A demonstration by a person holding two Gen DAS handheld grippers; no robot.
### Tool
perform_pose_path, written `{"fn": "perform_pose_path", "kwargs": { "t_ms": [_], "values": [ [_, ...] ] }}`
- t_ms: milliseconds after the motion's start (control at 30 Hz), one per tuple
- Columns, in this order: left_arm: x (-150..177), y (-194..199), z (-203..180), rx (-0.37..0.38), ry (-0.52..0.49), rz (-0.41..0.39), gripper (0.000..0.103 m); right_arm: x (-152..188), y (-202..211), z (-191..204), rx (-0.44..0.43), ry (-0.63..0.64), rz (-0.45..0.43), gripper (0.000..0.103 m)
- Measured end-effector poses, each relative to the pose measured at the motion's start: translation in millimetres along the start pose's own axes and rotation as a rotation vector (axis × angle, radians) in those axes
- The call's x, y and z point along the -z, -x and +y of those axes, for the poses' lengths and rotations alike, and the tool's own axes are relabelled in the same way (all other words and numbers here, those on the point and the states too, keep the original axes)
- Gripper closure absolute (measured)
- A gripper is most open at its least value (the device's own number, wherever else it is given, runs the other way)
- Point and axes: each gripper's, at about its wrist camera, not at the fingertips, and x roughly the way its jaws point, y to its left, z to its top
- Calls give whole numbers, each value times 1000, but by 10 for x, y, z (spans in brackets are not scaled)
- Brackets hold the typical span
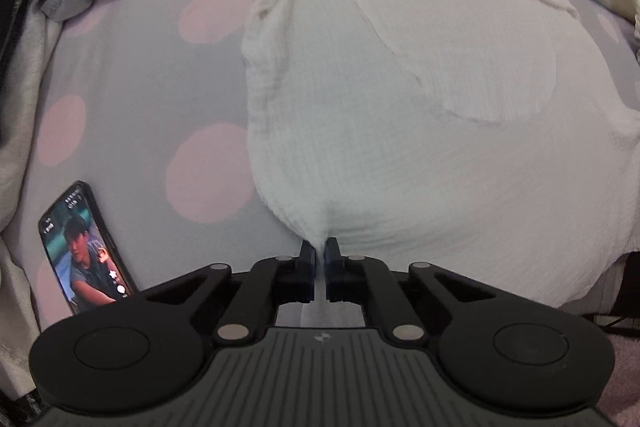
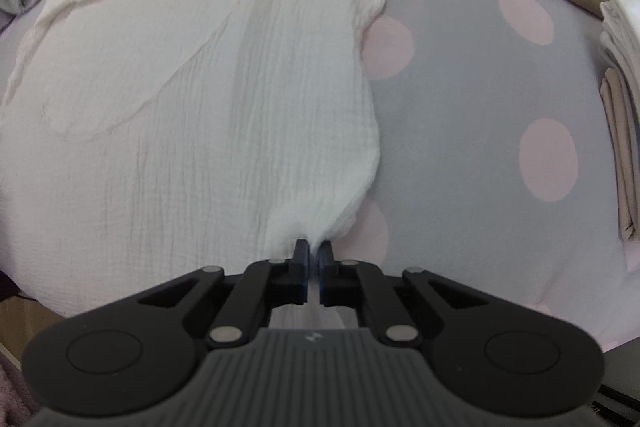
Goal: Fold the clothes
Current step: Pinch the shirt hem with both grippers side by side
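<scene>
Left wrist view: the left tongs (image 1: 320, 250) are clamped on the white garment's (image 1: 400, 107) hem corner, the right tongs (image 2: 313, 251) likewise; both corners should probably be lifted evenly, keeping the hem taut.

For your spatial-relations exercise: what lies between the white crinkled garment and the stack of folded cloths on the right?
Only bare grey bedsheet with pink dots separates the white crinkled garment from the stack of folded cloths, seen in the right wrist view.
</scene>
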Motion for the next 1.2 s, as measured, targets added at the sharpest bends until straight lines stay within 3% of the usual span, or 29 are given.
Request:
{"fn": "perform_pose_path", "kwargs": {
  "t_ms": [267,400,567,633,700,800,833,1000,1200],
  "values": [
    [-584,388,311,-16,56,-167,100,-360,288,-171,-56,-114,-142,99],
    [-939,260,295,-75,45,-230,100,-665,272,-223,-53,-128,-215,98],
    [-1136,25,261,-132,75,-277,99,-870,78,-150,-1,-91,-230,98],
    [-1166,-47,224,-156,49,-274,92,-949,-2,-119,20,-76,-235,97],
    [-1161,-89,167,-205,11,-263,86,-1028,-82,-88,42,-60,-241,91],
    [-1085,-64,89,-297,-28,-250,63,-1040,-101,-43,98,-5,-270,73],
    [-1054,-51,59,-323,-45,-250,59,-1002,-61,-28,114,23,-290,70],
    [-693,77,-281,-303,-278,-336,58,-666,33,91,106,178,-356,70],
    [-222,27,-676,-218,-486,-328,56,-67,-43,455,180,561,-356,70]
  ]
}}
